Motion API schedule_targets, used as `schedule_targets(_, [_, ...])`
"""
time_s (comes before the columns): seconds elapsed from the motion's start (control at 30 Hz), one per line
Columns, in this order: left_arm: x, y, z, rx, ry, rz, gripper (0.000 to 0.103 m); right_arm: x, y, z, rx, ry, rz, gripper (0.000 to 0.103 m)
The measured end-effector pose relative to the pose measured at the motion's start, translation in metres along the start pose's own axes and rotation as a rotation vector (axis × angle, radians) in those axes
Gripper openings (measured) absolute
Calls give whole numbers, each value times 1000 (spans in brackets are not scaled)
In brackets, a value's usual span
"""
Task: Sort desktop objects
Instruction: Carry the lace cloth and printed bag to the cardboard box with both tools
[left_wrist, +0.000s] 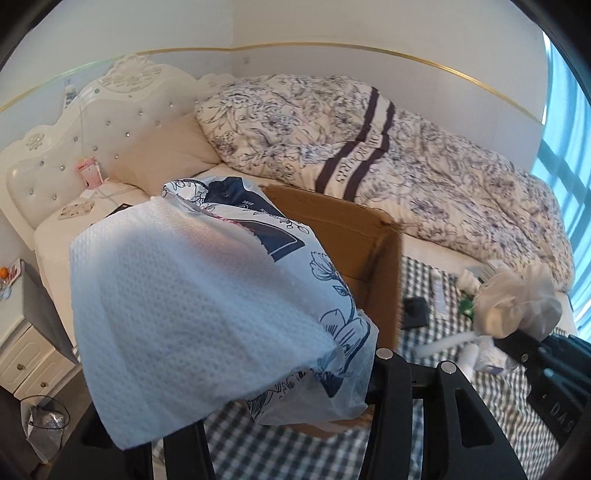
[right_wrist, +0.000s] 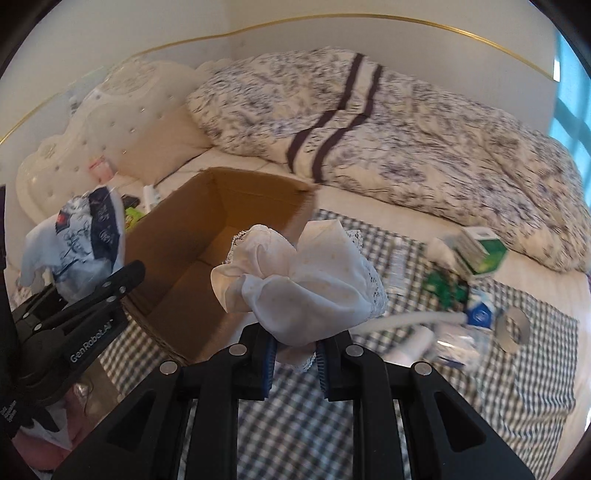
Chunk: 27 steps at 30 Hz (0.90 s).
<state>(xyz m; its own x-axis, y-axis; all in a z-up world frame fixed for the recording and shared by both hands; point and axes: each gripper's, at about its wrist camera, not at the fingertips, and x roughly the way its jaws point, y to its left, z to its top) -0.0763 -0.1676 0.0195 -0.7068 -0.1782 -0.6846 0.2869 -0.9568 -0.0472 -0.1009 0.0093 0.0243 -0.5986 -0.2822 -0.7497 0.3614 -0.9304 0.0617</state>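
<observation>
With our left claw (left_wrist: 280, 402) clamped on a bulky tissue pack (left_wrist: 207, 310) and our right claw (right_wrist: 294, 360) pinching a white cloth (right_wrist: 306, 284) above the cardboard box (right_wrist: 207, 236), either limp load could snag the rim and spill.

A plain brown cardboard box (right_wrist: 207, 236) is seen on a dark-and-white checked cloth (right_wrist: 295, 424). The quilt (right_wrist: 406, 129) is done in cream with purple-grey florals plus two dark stripes. A white lacy cloth (right_wrist: 306, 284) and a green-white carton (right_wrist: 480, 251) are spotted too.
</observation>
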Motion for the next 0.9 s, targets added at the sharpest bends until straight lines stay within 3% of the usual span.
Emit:
schedule_targets(0.4, [32, 31, 15, -29, 29, 41, 51, 41, 43, 22, -69, 29, 78, 18])
schedule_targets(0.73, [62, 36, 17, -39, 72, 26, 51, 69, 49, 33, -54, 61, 80, 18])
schedule_targets(0.8, [64, 35, 17, -35, 73, 28, 57, 73, 49, 34, -51, 66, 80, 18])
schedule_targets(0.9, [66, 34, 17, -34, 70, 24, 57, 76, 50, 35, -52, 67, 82, 18])
